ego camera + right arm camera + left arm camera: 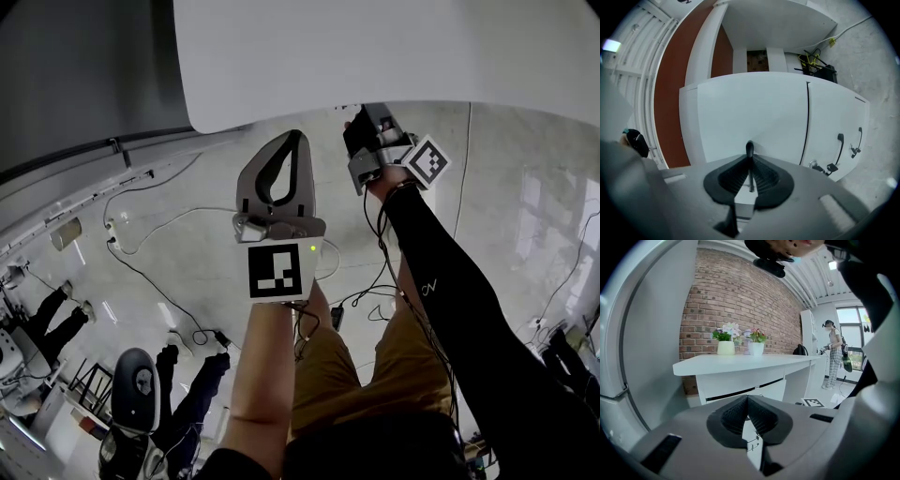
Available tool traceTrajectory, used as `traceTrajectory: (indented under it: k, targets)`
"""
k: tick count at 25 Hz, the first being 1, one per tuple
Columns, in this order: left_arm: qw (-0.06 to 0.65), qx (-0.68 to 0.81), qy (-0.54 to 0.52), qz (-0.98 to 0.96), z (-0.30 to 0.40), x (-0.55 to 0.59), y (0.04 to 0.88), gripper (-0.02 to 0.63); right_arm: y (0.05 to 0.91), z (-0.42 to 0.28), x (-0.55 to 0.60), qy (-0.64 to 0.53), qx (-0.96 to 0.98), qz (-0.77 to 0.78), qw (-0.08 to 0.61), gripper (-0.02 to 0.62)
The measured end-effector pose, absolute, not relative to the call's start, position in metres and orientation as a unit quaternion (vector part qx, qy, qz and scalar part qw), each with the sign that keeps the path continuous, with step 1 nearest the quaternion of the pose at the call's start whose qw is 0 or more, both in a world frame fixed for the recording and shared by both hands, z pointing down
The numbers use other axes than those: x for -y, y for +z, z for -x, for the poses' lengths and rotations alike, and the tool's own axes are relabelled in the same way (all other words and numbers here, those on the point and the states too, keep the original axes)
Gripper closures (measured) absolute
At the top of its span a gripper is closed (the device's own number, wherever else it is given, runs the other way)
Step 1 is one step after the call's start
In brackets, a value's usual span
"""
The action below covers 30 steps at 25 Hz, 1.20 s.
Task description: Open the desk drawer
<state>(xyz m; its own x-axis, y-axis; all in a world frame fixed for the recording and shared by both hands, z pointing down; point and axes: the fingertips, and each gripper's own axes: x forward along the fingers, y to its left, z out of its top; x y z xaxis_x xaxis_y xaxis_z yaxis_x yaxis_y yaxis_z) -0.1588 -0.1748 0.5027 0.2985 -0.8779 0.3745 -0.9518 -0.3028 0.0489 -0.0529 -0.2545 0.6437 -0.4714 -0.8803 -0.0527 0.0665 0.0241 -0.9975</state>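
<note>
A white drawer front [750, 110] fills the right gripper view, with a slim black handle [749, 148] in its middle. My right gripper [749, 158] is shut on that handle, which sticks out just past the pads. In the head view the right gripper [366, 127] reaches under the edge of the white desk top [375, 56]. My left gripper [294, 139] hangs in the air left of it, away from the desk, shut with nothing in it. In the left gripper view the left gripper [747, 400] points at the desk [740, 364] from a distance.
A second cabinet front on the right has two more black handles [840, 147] and a lock with keys [829, 167]. Two flower pots [725, 347] stand on the desk. A person [833, 357] stands far right. Cables [159, 281] trail over the floor, and seated legs [192, 394] are at lower left.
</note>
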Motion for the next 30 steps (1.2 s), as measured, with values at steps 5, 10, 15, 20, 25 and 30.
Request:
traceTrajectory:
  k: [5, 10, 15, 20, 25, 30]
  targets:
    - [0.139, 0.579, 0.138, -0.791, 0.157, 0.168, 0.504, 0.6, 0.64, 0.056, 0.254, -0.604, -0.625, 0.338, 0.36, 0.569]
    - [0.144, 0.577, 0.141, -0.791, 0.149, 0.163, 0.516, 0.6, 0.647, 0.054, 0.254, -0.605, -0.611, 0.358, 0.363, 0.569]
    - [0.137, 0.582, 0.147, -0.788, 0.147, 0.161, 0.518, 0.6, 0.649, 0.051, 0.254, -0.605, -0.608, 0.363, 0.365, 0.571]
    - [0.143, 0.589, 0.142, -0.782, 0.149, 0.161, 0.519, 0.6, 0.649, 0.052, 0.253, -0.609, -0.601, 0.365, 0.367, 0.571]
    - [0.142, 0.589, 0.146, -0.782, 0.149, 0.161, 0.521, 0.6, 0.651, 0.05, 0.252, -0.614, -0.592, 0.37, 0.369, 0.573]
    - [0.144, 0.597, 0.144, -0.776, 0.153, 0.161, 0.521, 0.6, 0.653, 0.049, 0.251, -0.615, -0.587, 0.374, 0.369, 0.575]
